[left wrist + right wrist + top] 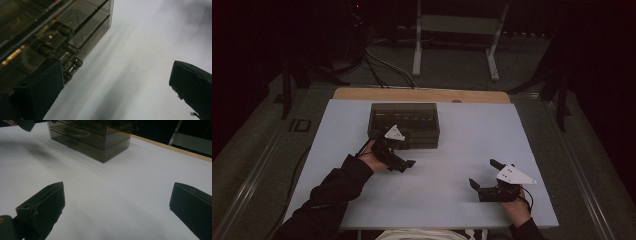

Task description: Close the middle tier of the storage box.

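No text or label can be read anywhere.

I'm holding my left gripper (404, 155) forward with its jaws spread wide, while my right gripper (483, 175) is sitting nearer me, jaws likewise gaping.

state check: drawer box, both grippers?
Drawer box: smoky clear plastic, upright on the white table, drawers pushed in, dark items inside.
Left gripper: open, holding nothing, right at the box front; one of its fingers shows against the drawer face.
Right gripper: open, holding nothing, over bare table away from the box.
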Tool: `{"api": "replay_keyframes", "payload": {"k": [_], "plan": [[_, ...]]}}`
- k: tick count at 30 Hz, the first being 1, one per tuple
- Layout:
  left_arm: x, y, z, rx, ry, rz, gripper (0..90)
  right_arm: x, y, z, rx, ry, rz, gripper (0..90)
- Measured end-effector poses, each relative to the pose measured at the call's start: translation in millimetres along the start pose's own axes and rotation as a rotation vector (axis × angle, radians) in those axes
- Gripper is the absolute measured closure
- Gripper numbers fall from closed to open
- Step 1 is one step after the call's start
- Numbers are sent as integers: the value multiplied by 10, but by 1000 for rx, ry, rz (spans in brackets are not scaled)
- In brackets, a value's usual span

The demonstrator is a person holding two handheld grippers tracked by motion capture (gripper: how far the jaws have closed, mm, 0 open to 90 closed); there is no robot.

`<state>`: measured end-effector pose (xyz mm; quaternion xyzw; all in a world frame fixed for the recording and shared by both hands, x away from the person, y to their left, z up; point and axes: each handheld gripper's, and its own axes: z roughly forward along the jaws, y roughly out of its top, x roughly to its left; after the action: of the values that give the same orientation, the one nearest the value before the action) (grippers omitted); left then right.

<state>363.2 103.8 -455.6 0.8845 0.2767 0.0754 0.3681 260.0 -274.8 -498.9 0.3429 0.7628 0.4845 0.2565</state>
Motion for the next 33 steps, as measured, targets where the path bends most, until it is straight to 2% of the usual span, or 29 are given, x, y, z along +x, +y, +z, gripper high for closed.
{"api": "replay_keyframes", "payload": {"k": [8, 15, 22, 26, 33], "plan": [[17, -105, -126, -4, 25, 6, 9, 1, 1, 0, 0, -1, 0, 0], [86, -226, -248, -32, 60, -47, 9, 3, 0, 4, 1, -1, 1, 0], [163, -388, -380, -45, 80, -71, 9, 4, 1, 1, 1, -2, 0, 0], [233, -524, -478, -62, 115, -111, 9, 1, 1, 0, 0, -3, 1, 0], [263, -670, -573, -70, 154, -133, 9, 4, 2, 3, 1, -2, 2, 0]]}}
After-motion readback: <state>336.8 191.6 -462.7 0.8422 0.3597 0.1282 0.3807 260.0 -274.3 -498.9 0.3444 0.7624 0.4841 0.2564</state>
